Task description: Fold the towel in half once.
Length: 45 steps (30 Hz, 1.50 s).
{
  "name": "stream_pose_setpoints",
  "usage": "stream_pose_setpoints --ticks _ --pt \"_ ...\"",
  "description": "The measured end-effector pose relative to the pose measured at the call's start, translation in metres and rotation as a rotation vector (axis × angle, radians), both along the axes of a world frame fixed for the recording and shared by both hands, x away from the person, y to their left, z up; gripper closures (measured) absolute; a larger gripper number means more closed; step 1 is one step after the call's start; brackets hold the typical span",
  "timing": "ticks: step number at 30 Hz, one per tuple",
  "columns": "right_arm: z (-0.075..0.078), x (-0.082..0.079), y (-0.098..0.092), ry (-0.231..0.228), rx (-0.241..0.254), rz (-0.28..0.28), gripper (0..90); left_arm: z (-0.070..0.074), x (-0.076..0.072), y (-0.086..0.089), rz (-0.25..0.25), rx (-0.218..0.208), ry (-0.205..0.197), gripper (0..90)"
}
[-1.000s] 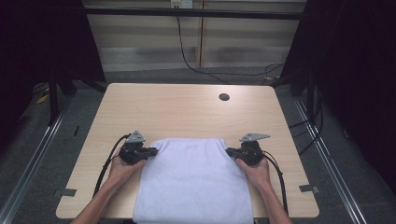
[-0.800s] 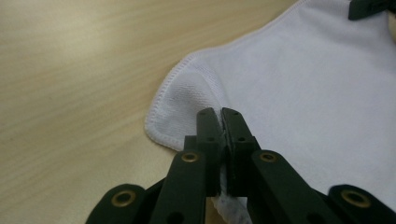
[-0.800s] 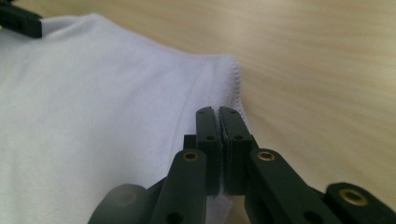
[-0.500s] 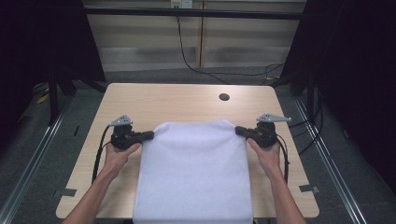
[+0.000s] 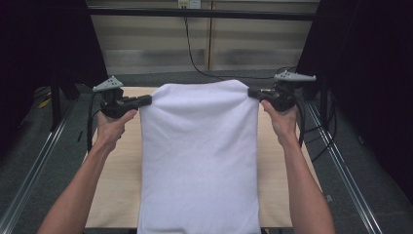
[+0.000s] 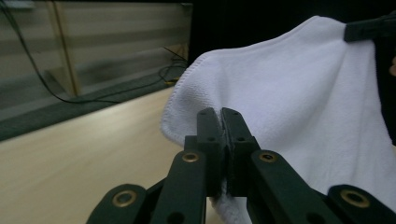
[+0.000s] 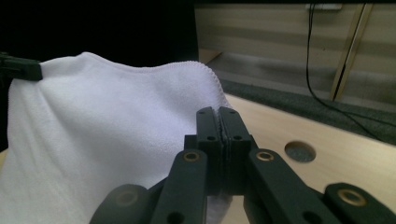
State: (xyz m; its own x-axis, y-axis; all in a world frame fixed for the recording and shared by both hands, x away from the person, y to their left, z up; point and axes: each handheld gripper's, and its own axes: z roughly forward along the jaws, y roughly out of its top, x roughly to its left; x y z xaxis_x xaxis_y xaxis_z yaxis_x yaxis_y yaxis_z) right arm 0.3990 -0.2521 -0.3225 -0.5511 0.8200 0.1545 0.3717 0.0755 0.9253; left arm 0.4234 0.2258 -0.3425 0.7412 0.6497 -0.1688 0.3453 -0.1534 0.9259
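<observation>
A white towel [image 5: 199,156] hangs stretched between my two grippers, raised above the wooden table [image 5: 117,180]. My left gripper [image 5: 146,100] is shut on the towel's upper left corner, and my right gripper [image 5: 253,92] is shut on its upper right corner. In the left gripper view the closed left gripper [image 6: 220,114] pinches the towel [image 6: 299,98] edge, with the other gripper's tip at the far corner. In the right gripper view the right gripper [image 7: 218,114] clamps the hem of the towel [image 7: 107,126]. The towel's lower end drapes toward the table's near edge.
A round hole [image 7: 300,151] sits in the tabletop near the far side. Cables [image 5: 195,58] trail across the grey floor behind the table. Metal rails [image 5: 34,165] run along both sides of the table. Dark curtains stand at left and right.
Both hands have lifted the far edge of the towel up off the table, so it now hangs as a sheet instead of lying flat. The grippers stayed shut.
</observation>
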Motion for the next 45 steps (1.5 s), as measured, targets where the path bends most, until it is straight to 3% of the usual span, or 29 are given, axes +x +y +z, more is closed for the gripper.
stream_pose_setpoints --ticks 1,2,4,5,7,12,17,22,23,25,27,29,31,33,35,36,37,38,40,42,43,45 --pt "0.01 0.002 0.0 -0.014 0.012 -0.004 88.5 0.009 0.002 0.002 0.0 -0.022 -0.013 87.2" --pt "0.01 0.002 0.0 -0.014 0.012 -0.004 88.5 0.017 0.003 0.005 0.01 -0.056 -0.016 87.2" --pt "0.028 0.004 0.001 -0.045 0.016 -0.005 88.5 0.03 -0.001 0.005 0.01 -0.049 -0.068 87.0" --pt "0.041 0.0 0.005 -0.076 0.013 0.005 88.5 0.031 -0.004 0.006 0.01 -0.061 -0.068 87.0" --pt "0.042 -0.004 0.006 -0.088 0.029 0.018 88.5 0.029 -0.01 0.009 0.017 -0.041 -0.078 87.1" --pt "0.021 -0.034 0.011 -0.076 0.013 0.076 88.5 0.01 -0.035 0.019 -0.022 -0.066 -0.055 87.1" --pt "-0.004 -0.078 0.004 -0.058 0.037 0.124 88.5 -0.011 -0.068 0.02 -0.079 -0.041 -0.03 87.1" --pt "-0.033 -0.123 0.003 0.009 0.016 0.142 88.5 -0.026 -0.099 0.013 -0.097 -0.048 -0.025 87.1" --pt "-0.039 -0.131 0.002 0.016 0.012 0.14 88.5 -0.031 -0.106 0.012 -0.116 -0.056 -0.002 87.1" --pt "-0.054 -0.146 -0.002 0.04 0.03 0.149 88.5 -0.043 -0.122 0.009 -0.119 -0.002 0.003 87.1" --pt "-0.069 -0.158 -0.004 0.079 0.045 0.157 88.5 -0.059 -0.134 0.012 -0.133 -0.016 0.056 87.1" --pt "-0.082 -0.172 -0.004 0.104 0.032 0.157 88.5 -0.073 -0.148 0.017 -0.126 0.0 0.079 87.1" --pt "-0.091 -0.186 -0.004 0.121 0.028 0.169 88.5 -0.082 -0.161 0.022 -0.14 -0.002 0.137 86.9" --pt "-0.1 -0.2 -0.003 0.143 0.032 0.174 88.4 -0.09 -0.176 0.024 -0.156 0.042 0.141 86.9" --pt "-0.109 -0.21 0.001 0.171 -0.011 0.166 88.5 -0.102 -0.188 0.022 -0.183 0.059 0.184 86.9" --pt "-0.115 -0.214 0.004 0.193 -0.018 0.172 88.5 -0.108 -0.192 0.021 -0.188 0.112 0.18 86.9" --pt "-0.123 -0.218 0.007 0.213 -0.022 0.18 88.5 -0.115 -0.194 0.021 -0.191 0.119 0.212 86.9" --pt "-0.13 -0.221 0.01 0.237 -0.047 0.183 88.5 -0.124 -0.195 0.022 -0.197 0.097 0.268 86.8" --pt "-0.144 -0.224 0.013 0.282 -0.061 0.187 88.5 -0.141 -0.198 0.02 -0.186 0.169 0.296 86.7" --pt "-0.158 -0.223 0.013 0.319 -0.069 0.194 88.4 -0.152 -0.198 0.02 -0.18 0.17 0.365 86.6" --pt "-0.165 -0.22 0.012 0.348 -0.053 0.191 88.4 -0.153 -0.197 0.019 -0.178 0.192 0.364 86.6" --pt "-0.172 -0.217 0.017 0.377 -0.118 0.199 88.4 -0.155 -0.193 0.015 -0.169 0.209 0.368 86.7"
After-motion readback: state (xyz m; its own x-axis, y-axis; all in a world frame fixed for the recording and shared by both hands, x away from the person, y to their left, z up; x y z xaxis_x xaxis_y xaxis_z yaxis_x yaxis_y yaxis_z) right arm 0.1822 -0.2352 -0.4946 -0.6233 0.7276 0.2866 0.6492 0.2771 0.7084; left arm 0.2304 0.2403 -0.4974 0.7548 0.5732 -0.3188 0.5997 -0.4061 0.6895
